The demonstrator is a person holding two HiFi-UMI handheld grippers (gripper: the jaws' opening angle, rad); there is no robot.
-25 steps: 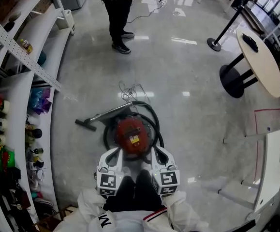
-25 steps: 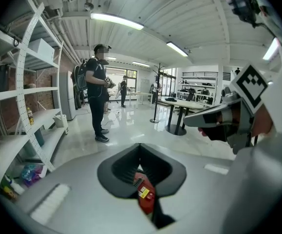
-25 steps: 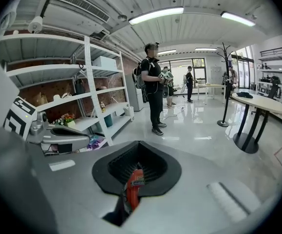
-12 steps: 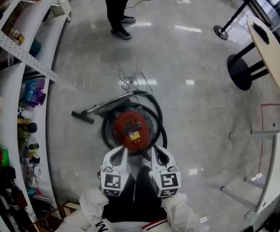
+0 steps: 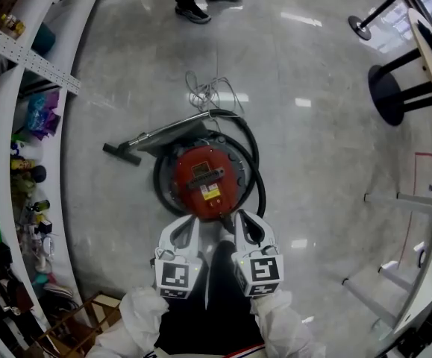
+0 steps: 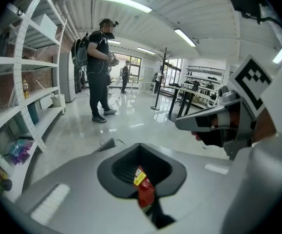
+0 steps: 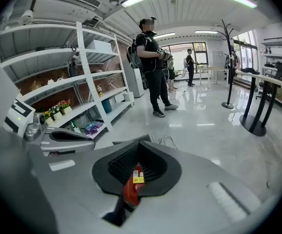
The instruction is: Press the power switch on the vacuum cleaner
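Note:
The red round vacuum cleaner (image 5: 204, 181) sits on the floor with a black hose (image 5: 254, 166) looped around it and a grey wand (image 5: 167, 134) lying to its left. A black panel and a yellow label are on its top; I cannot pick out the switch. My left gripper (image 5: 189, 221) and right gripper (image 5: 240, 218) hover side by side at its near edge, both shut and holding nothing. In the left gripper view the vacuum cleaner (image 6: 144, 191) shows through the hole in the left gripper (image 6: 141, 145). The right gripper (image 7: 141, 143) frames the same vacuum cleaner (image 7: 132, 184).
White shelves (image 5: 33, 66) with small goods curve along the left. A person's feet (image 5: 195, 10) stand beyond the vacuum, with a coiled cable (image 5: 210, 92) between. A round table's black base (image 5: 396, 95) and a white frame (image 5: 413, 274) are on the right.
The head view has moved forward and down, so the vacuum looks larger and the standing person has slid to the top edge. Both grippers stay shut, side by side at its near edge.

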